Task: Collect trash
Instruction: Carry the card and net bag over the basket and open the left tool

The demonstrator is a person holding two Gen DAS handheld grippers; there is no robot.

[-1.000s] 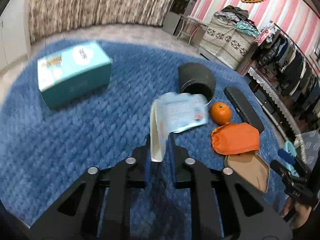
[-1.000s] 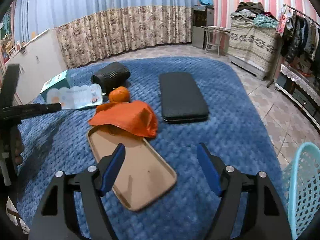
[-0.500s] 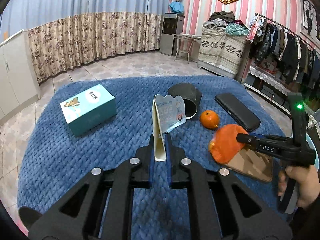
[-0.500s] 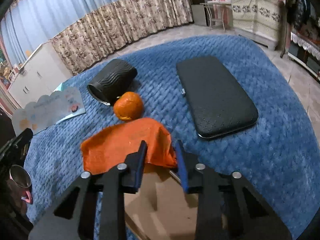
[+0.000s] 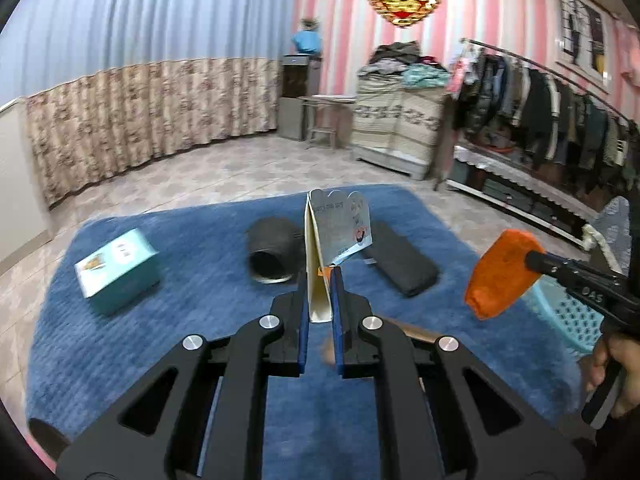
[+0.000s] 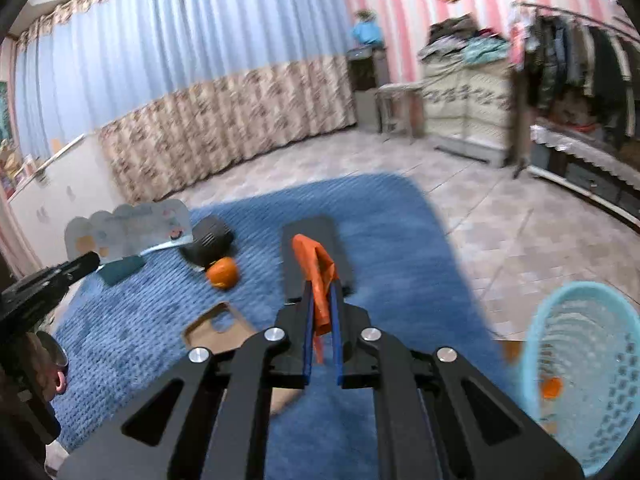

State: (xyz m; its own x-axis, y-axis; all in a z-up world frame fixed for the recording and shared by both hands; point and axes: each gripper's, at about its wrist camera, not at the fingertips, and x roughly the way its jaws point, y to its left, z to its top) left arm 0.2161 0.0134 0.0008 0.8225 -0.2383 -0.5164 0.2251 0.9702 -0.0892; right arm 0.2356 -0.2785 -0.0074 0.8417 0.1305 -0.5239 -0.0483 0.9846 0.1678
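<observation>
With both pieces pinched and lifted over the blue mat [image 6: 400,220], carry them to the basket [image 6: 580,360]: the right tool [image 6: 320,300], just clamped on the orange wrapper [image 6: 316,268], is nearest it; the left tool [image 5: 320,280] grips the card packet [image 5: 336,232] farther off.

Each gripper [image 5: 320,280] [image 6: 322,292] is matte black, with angular cut-out arms, round silver screws and blue-lined fingers [image 5: 303,320]; white lettering marks the right one's side.

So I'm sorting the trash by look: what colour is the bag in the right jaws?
Orange: the bag, clearest in the right wrist view.
</observation>
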